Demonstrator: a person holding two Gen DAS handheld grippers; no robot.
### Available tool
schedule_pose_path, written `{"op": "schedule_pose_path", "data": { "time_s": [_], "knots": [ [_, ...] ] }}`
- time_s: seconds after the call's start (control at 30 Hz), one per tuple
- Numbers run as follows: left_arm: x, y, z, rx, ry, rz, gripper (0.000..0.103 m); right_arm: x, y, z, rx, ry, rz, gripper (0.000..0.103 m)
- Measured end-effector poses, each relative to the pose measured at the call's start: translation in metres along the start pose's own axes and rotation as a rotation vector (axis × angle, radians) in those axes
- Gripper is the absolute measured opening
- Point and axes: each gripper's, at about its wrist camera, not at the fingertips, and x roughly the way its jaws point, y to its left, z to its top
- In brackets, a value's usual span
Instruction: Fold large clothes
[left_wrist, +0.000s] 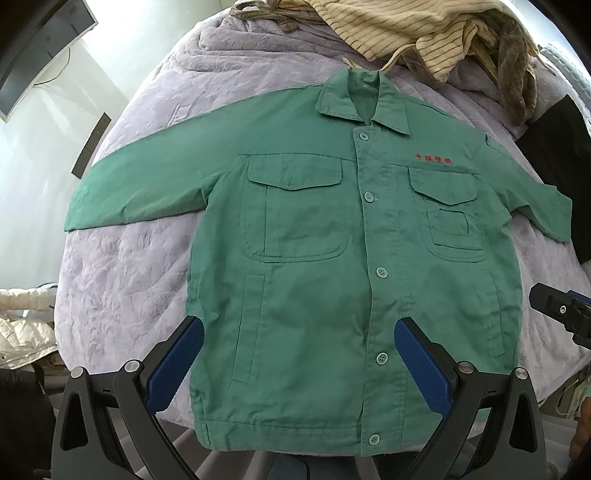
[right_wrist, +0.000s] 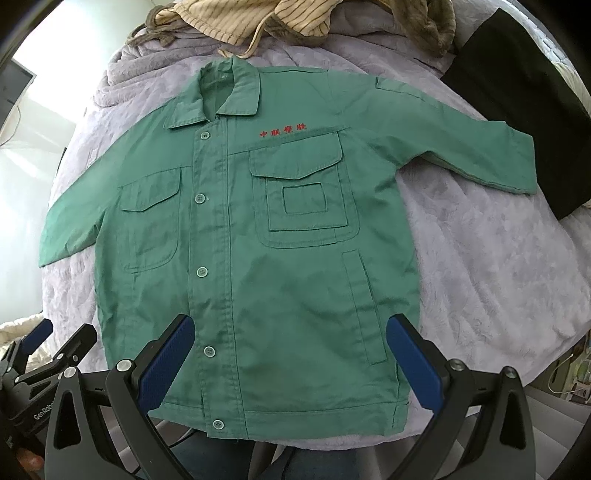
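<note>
A green button-up work jacket (left_wrist: 314, 258) lies flat and face up on a lavender bed cover (left_wrist: 129, 277), collar away from me, both sleeves spread out sideways. It also shows in the right wrist view (right_wrist: 258, 266). My left gripper (left_wrist: 299, 328) is open and empty, hovering above the jacket's lower left front. My right gripper (right_wrist: 290, 325) is open and empty above the lower right front. The right gripper shows at the right edge of the left wrist view (left_wrist: 561, 310); the left gripper shows at the lower left of the right wrist view (right_wrist: 48, 354).
A heap of striped cream and brown clothes (left_wrist: 424, 33) lies beyond the collar. A black garment (right_wrist: 517, 103) lies by the right sleeve. A monitor (left_wrist: 40, 48) stands at the far left. The bed's near edge (right_wrist: 332, 439) is just below the hem.
</note>
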Motion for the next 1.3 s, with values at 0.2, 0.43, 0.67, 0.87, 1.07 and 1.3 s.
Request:
{"op": "schedule_pose_path", "data": {
  "time_s": [0.2,0.43,0.67,0.87,1.07,1.3],
  "knots": [
    [0.0003,-0.0003,0.0016,0.006,-0.001,0.000,0.103,0.0011,0.0005,-0.0001,-0.003,0.001,-0.004,0.103],
    [0.0010,0.0009,0.0016,0.001,0.002,0.009,0.103,0.0012,0.0010,-0.0006,-0.004,0.003,-0.006,0.103],
    [-0.0002,-0.0003,0.0004,0.002,0.004,0.007,0.103,0.0026,0.0030,-0.0043,-0.005,0.006,-0.006,0.103],
    [-0.0001,0.0003,-0.0034,0.003,0.001,0.013,0.103,0.0028,0.0036,-0.0057,-0.006,0.006,-0.006,0.103],
    [-0.0006,0.0007,-0.0031,0.005,0.002,0.012,0.103,0.0030,0.0044,-0.0072,-0.004,0.007,-0.006,0.103],
    [-0.0014,0.0008,-0.0041,0.010,0.000,0.011,0.103,0.0033,0.0049,-0.0081,-0.004,0.009,-0.005,0.103]
  ]
}}
